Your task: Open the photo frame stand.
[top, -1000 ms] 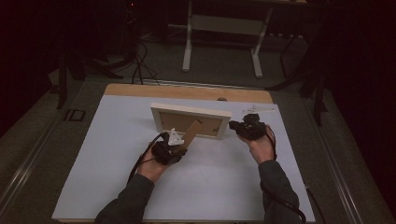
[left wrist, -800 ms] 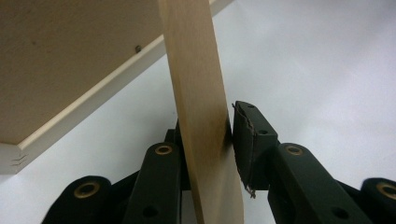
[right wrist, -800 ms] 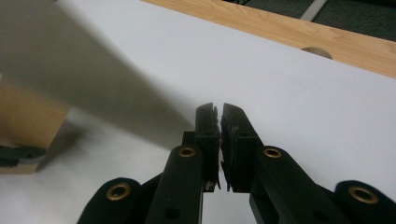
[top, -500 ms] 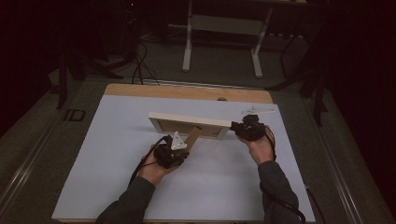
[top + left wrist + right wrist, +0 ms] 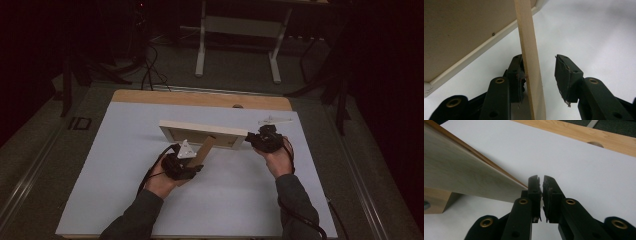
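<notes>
Leaning over mid-surface (image 5: 100, 200), the picture frame (image 5: 200, 134) has its stand strip (image 5: 530, 75) between the left gripper (image 5: 540, 77), whose jaws have just been opening, one pad touching. The right gripper (image 5: 541, 195) pinches the frame's right corner.

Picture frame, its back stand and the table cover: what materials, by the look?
Picture frame: pale wood, matte, faint grain along its edge; possibly veneer. Stand: thin flat strip, light wood or fibreboard, unfinished look. Table cover: smooth white matte sheet over a wooden top, bare at the far edge.
</notes>
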`<state>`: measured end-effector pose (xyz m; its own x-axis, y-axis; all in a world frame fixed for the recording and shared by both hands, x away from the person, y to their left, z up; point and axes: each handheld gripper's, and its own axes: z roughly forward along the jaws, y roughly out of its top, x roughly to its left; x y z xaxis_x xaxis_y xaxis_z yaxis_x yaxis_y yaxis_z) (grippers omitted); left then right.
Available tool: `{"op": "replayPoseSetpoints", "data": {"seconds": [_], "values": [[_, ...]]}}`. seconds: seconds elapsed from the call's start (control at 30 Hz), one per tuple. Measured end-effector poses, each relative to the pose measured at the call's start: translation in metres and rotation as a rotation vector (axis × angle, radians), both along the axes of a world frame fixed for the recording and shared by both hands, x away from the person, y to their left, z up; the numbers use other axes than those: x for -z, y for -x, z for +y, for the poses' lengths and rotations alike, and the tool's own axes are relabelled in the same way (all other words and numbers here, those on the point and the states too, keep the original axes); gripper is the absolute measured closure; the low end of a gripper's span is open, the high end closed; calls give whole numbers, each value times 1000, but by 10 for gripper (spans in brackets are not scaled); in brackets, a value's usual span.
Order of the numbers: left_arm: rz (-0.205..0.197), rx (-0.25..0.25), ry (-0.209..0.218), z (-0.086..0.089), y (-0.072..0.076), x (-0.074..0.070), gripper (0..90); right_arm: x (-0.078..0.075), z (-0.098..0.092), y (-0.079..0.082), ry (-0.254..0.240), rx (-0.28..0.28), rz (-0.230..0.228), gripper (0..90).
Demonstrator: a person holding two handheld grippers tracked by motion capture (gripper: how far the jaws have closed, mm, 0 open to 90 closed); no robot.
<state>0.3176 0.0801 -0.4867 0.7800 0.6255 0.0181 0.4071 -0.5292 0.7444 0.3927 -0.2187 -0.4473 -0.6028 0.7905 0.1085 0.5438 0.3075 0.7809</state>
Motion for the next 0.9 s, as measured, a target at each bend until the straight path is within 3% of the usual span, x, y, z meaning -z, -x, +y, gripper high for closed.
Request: {"op": "replayPoseSetpoints", "data": {"seconds": [0.53, 0.8, 0.9], "values": [[2, 1, 57, 13, 4, -9, 589, 6, -2, 1, -6, -2, 5, 776], [-2, -40, 132, 30, 3, -18, 601, 4, -4, 1, -15, 7, -2, 765], [3, -92, 152, 36, 0, -21, 619, 4, -4, 1, -23, 9, -4, 763]]}}
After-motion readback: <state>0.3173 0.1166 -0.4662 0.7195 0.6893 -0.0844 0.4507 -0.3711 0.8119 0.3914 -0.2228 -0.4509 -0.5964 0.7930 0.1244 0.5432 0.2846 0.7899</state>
